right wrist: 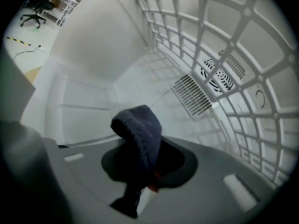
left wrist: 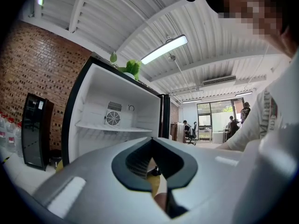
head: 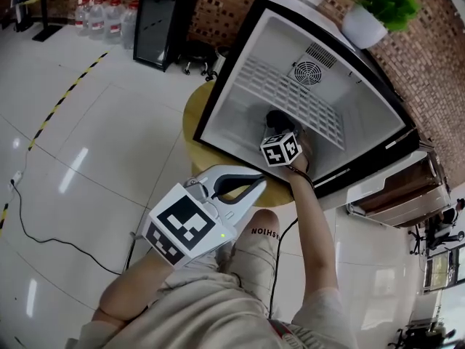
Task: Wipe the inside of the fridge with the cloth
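- Step in hand, prob.: wiping inside the small white fridge w/ black front frame, open at the front, set on a round yellow table.
- R gripper: reaching deep into the fridge, jaws clamped tight on the dark blue fluffy cloth.
- In the right gripper view: cloth poking up out of the almost closed jaws as a soft lump, white fridge walls all round it.
- Where the cloth is: low part of the fridge, under the white plastic grid shelf, not far from the back wall w/ the round fan vent.
- Can't tell if the cloth is touching a wall right now; looks v. close in the head view.
- L gripper: outside the fridge, over the person's lap, jaws pressed together w/ nothing in them.
- How far along: no dirt or wet marks to see, so hard to say how much is wiped.
- Nxt move, prob.: press the cloth flat on a wall or the floor of the fridge and rub side to side.
- Needs a firm grip, so the cloth does not slip out while rubbing.
- Careful near the grid shelf + vent slats: fluffy cloth could catch there.
- No job for the L gripper yet; fine to wait outside.
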A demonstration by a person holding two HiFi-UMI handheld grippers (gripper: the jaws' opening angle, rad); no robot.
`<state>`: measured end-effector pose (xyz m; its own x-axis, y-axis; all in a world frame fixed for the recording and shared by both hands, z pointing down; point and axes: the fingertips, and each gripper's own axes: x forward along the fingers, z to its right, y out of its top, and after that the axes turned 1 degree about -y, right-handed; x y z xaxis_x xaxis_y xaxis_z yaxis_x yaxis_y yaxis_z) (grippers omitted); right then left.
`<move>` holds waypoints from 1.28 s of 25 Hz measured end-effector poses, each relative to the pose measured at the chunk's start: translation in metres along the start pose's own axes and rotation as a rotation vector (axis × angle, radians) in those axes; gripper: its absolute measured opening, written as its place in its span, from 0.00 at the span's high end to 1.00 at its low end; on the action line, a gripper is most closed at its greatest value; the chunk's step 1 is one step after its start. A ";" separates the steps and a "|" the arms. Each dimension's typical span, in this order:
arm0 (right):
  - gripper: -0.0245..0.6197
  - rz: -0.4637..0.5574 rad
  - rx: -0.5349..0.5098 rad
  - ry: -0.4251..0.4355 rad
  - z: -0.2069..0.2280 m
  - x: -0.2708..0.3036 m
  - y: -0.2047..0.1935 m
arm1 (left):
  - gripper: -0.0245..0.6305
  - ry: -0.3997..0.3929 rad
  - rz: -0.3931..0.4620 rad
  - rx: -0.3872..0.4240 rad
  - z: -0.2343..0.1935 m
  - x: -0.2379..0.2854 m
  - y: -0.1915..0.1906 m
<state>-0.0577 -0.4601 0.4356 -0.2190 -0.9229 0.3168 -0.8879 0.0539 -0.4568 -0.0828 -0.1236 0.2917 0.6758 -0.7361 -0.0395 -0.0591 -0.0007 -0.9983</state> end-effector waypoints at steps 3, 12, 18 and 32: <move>0.84 -0.008 -0.002 0.004 -0.003 -0.001 -0.006 | 0.96 -0.008 -0.004 -0.007 0.002 -0.001 0.000; 0.84 0.071 -0.015 0.042 -0.018 -0.005 0.041 | 0.96 -0.024 0.009 -0.031 -0.004 -0.005 -0.001; 0.84 0.189 0.157 0.162 -0.047 0.008 0.121 | 0.96 -0.004 0.009 -0.030 -0.015 -0.012 -0.001; 0.84 0.423 0.272 0.054 -0.025 -0.005 0.191 | 0.96 0.046 0.005 -0.056 -0.037 -0.020 -0.009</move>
<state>-0.2361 -0.4358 0.3678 -0.5639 -0.8201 0.0968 -0.5808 0.3106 -0.7525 -0.1233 -0.1340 0.3033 0.6408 -0.7666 -0.0413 -0.1041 -0.0334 -0.9940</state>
